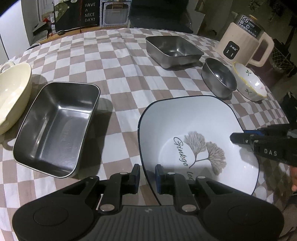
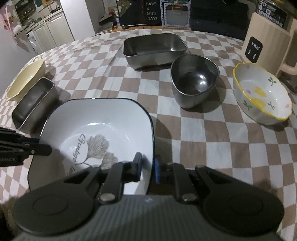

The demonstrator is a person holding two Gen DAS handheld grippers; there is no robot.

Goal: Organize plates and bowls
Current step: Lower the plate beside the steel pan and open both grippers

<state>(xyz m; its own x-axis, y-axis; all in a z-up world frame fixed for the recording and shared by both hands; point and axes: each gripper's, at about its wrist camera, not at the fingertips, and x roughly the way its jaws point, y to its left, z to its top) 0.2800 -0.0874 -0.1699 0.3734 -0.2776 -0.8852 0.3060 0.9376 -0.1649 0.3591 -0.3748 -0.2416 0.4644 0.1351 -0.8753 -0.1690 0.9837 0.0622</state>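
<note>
From my remote seat, a cream electric kettle (image 1: 241, 42) anchors the far right of the checkered tablecloth (image 1: 120, 74). Left of the kettle, beyond the cloth's far edge, I see a black "HAVE A NICE DAY!" sign (image 1: 89, 12) beside a boxed picture of an oven (image 1: 114, 12). Farther left stand white cabinets (image 2: 50, 31).

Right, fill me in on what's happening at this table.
A person is working with two handheld grippers, both clamped on one square white ginkgo-print bowl with a dark rim. The left gripper pinches its left edge and the right gripper its right edge. Around it on the checked tablecloth sit two rectangular steel trays, a rounded steel bowl, a yellow-rimmed floral bowl and a cream dish, none stacked yet.
</note>
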